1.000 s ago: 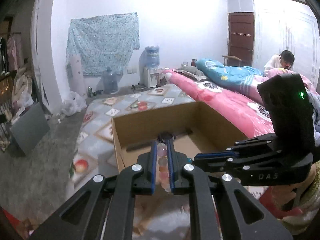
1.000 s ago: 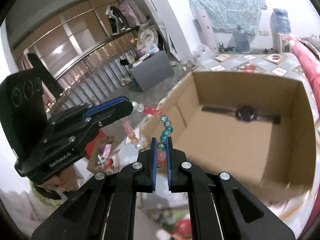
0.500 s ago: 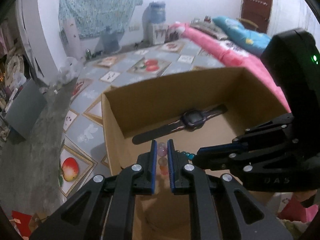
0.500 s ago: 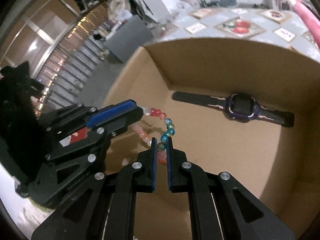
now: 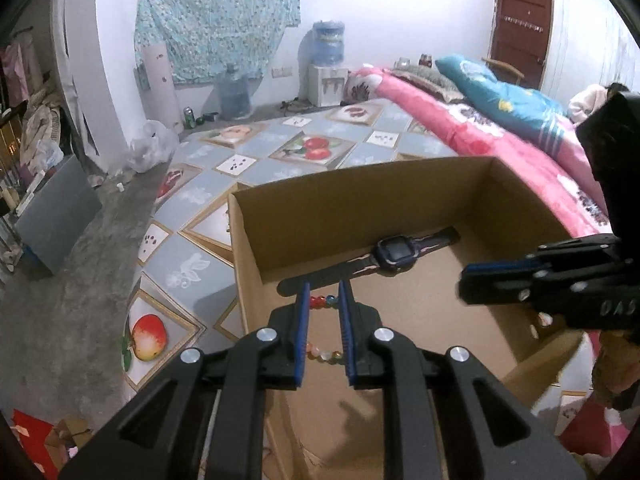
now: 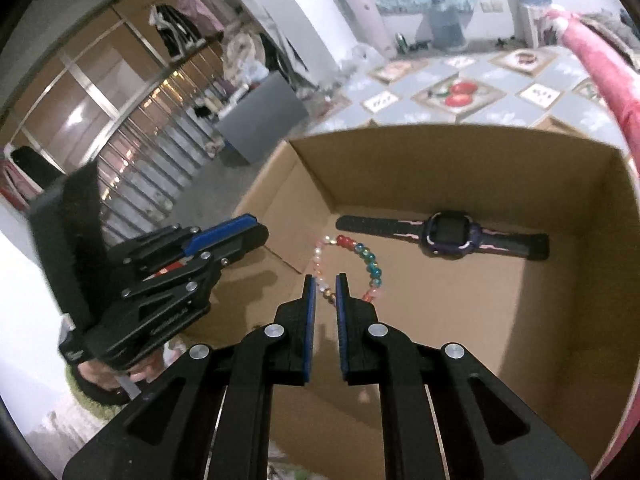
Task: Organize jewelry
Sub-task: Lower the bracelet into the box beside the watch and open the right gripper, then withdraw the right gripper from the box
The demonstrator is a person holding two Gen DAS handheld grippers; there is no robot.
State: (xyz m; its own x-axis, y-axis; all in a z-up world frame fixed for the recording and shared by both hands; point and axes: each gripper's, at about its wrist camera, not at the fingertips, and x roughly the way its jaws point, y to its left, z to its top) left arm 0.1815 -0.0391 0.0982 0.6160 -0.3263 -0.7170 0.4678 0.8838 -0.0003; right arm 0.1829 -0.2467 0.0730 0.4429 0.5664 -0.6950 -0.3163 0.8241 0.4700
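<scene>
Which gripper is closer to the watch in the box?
Probably the right gripper: its tip hovers just to the right of the watch. The left gripper sits further back, with the bracelet between it and the watch.

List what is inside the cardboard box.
The cardboard box holds a dark smartwatch lying flat near the far wall and a multicolored bead bracelet on the floor in front of it. The near floor is hidden behind the right gripper.
</scene>
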